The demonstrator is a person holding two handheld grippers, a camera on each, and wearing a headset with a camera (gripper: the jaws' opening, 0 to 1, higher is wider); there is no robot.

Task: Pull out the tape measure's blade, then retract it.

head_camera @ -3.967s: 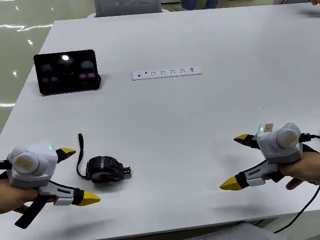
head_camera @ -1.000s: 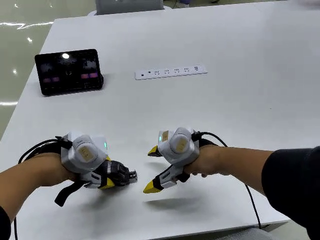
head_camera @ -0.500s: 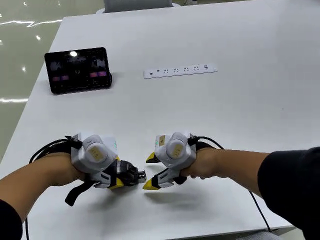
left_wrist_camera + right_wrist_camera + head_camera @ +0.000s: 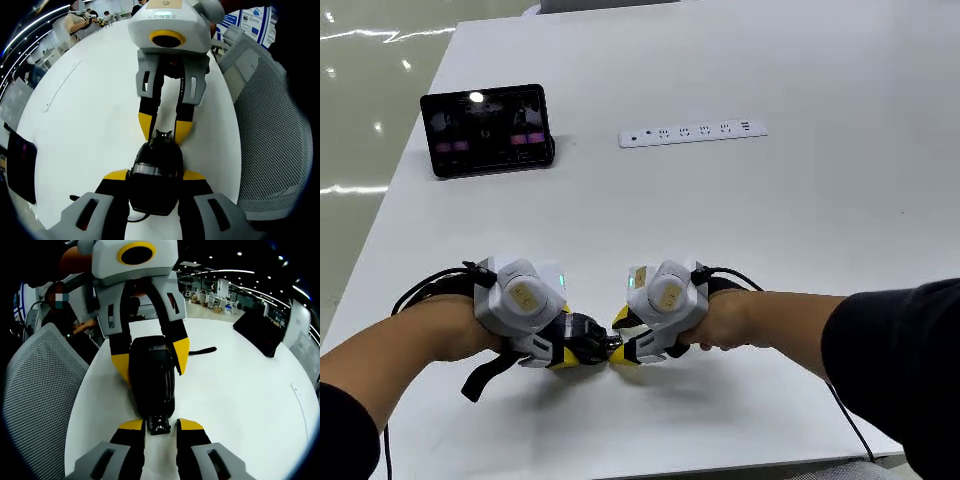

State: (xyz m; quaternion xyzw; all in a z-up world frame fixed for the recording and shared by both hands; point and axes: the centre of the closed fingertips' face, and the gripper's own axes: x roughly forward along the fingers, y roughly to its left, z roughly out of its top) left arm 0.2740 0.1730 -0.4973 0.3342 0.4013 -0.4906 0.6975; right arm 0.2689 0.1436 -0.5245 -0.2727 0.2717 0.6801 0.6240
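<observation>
One rounded black tape measure sits clamped in left gripper fingers; right gripper fingers flank its 3 o'clock metal hook, grip unclear.

- A white tabletop takes up most of the head view.
- A dark tablet stands propped up near its far left side, with the screen lit.
- A white power strip lies flat to the right of the tablet, well apart from it.
- A grey mesh chair is beside the tabletop edge.
- The glossy floor reflects the lights.
</observation>
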